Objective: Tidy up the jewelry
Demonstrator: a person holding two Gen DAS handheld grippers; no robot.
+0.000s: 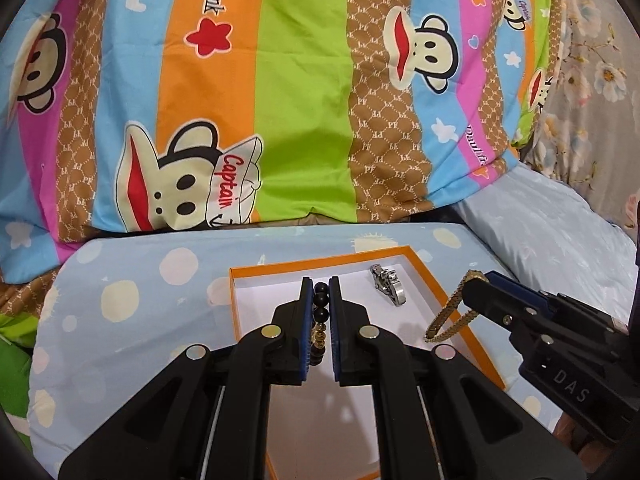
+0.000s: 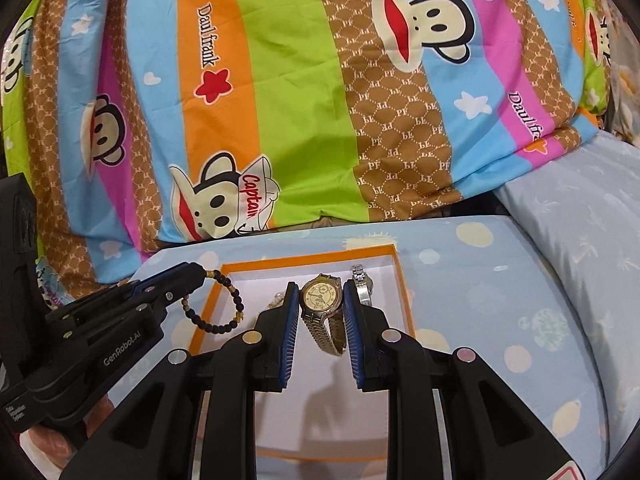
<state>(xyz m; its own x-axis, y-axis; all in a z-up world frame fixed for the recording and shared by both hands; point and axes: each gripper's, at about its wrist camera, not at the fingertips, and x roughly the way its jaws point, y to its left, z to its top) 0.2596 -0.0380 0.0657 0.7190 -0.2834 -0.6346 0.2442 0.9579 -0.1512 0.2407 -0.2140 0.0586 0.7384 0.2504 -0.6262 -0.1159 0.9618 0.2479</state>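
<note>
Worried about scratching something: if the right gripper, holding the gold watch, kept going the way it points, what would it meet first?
Probably the white floor of the orange box, near the silver watch; depth is unclear.

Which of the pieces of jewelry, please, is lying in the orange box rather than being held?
The silver watch, lying loose in the orange box; the bead bracelet and gold watch are each clamped in a hand-held gripper.

Bead bracelet (image 2: 218, 302): black and gold beads, hung as a loop over the box's left edge, pinched at one end.
Gold watch (image 2: 322, 298): round pale dial, metal band drooping, held upright above the box.
Silver watch (image 1: 387, 288): lay inside the box, far right.
Box (image 1: 448, 304): orange rim, white floor, open.
</note>
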